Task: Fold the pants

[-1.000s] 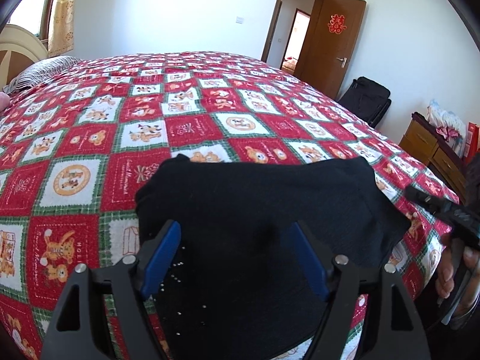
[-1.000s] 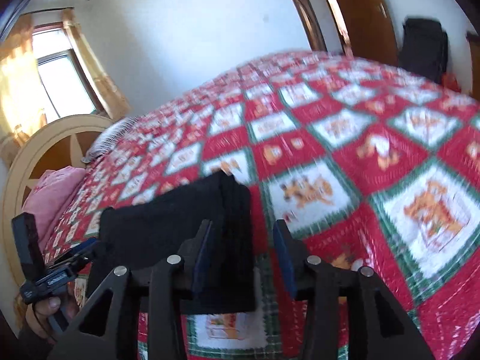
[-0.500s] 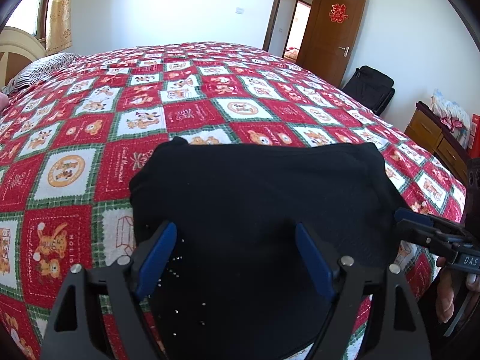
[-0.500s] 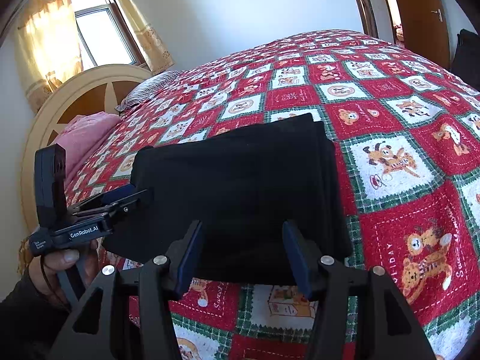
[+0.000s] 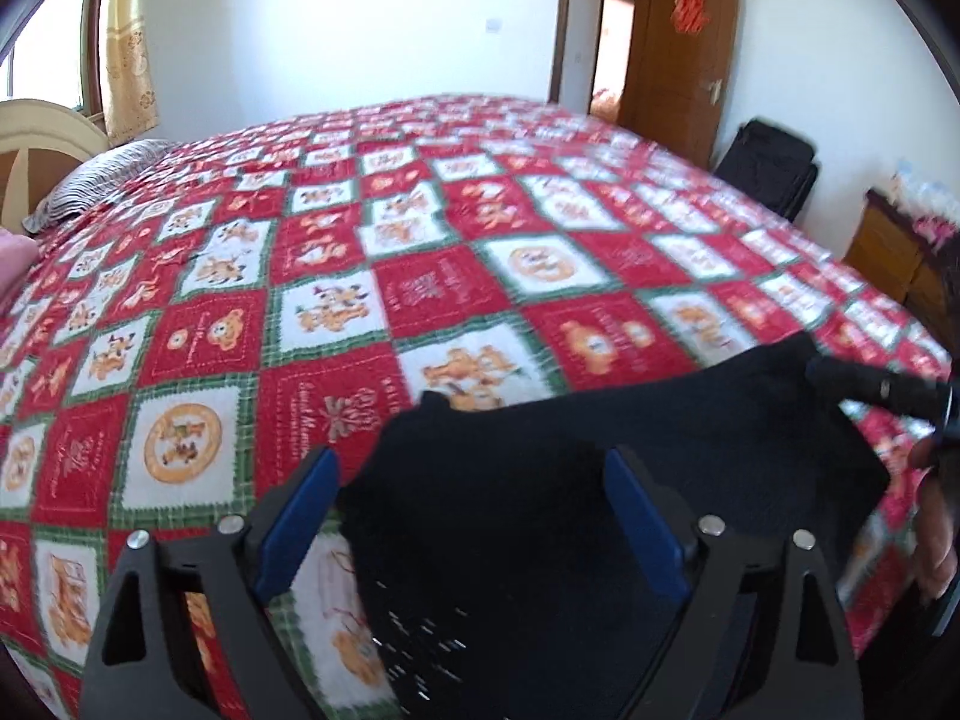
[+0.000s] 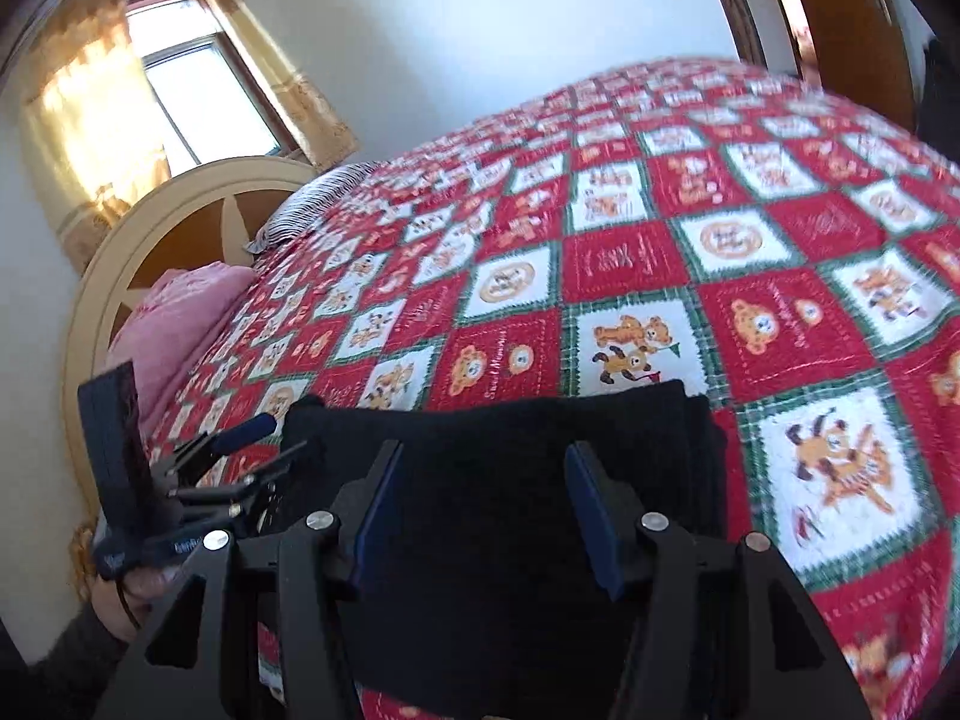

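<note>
Pants (image 5: 600,480): black, folded into a compact stack of layers, lying on the quilt (image 5: 420,276) at its near edge, well apart from the striped pillow (image 5: 90,180) at the headboard end. Layered side edges show on the right of the stack in the right wrist view (image 6: 696,450).

Left gripper (image 5: 474,516): jaws spread wide and opening, nothing pressed between the pads. The stack's left corner sits between the 2 fingers; the pads do not press it. Seen from the right wrist view (image 6: 240,450) it sits just beside the stack's left edge.

Right gripper (image 6: 486,504): jaws parted about halfway, above the stack's near portion; no cloth pinched. In the left view its tip (image 5: 870,384) reaches over the stack's right corner; whether it touches the cloth cannot be told.

Judgement: fold looks finished or nearly so.

Risks:
- Stack lies at the quilt's near edge; a snag from a finger near it could drag it off the bed.
- A pad catching only the top layer would peel the fold open.
- The 2 grippers flank the stack closely; uneven pulls would skew the layers.
- Both views are blurred, so contact is hard to confirm.
</note>
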`<state>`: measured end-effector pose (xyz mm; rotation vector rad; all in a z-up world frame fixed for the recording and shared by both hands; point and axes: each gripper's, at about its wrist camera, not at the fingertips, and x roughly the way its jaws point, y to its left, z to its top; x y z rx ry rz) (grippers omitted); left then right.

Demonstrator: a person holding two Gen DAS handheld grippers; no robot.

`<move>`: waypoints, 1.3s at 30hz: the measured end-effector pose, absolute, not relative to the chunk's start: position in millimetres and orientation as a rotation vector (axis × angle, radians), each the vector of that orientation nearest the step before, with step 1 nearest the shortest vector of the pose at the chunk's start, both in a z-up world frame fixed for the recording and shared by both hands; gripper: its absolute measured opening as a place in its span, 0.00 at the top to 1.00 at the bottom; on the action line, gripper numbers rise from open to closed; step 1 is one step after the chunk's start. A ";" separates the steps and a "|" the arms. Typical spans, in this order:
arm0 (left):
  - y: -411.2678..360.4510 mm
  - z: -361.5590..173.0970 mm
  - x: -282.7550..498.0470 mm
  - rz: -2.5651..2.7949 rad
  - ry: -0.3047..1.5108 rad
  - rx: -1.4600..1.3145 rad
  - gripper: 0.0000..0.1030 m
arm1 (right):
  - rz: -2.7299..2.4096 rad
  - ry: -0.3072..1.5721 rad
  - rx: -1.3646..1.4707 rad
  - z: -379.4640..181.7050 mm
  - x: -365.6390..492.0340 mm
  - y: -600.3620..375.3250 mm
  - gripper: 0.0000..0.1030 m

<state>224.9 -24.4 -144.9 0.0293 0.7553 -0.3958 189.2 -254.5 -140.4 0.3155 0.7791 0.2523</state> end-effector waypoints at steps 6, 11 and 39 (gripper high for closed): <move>-23.5 -166.3 241.1 -0.407 0.817 0.002 0.00 | 0.253 0.845 0.445 -162.7 212.7 -281.4 0.45; -7.4 -153.5 221.4 -0.412 0.779 -0.053 0.00 | 0.248 0.811 0.404 -147.7 192.3 -279.6 0.45; 18.1 -179.5 197.1 -0.435 0.772 -0.211 0.00 | 0.172 0.829 0.403 -178.7 145.4 -321.4 0.45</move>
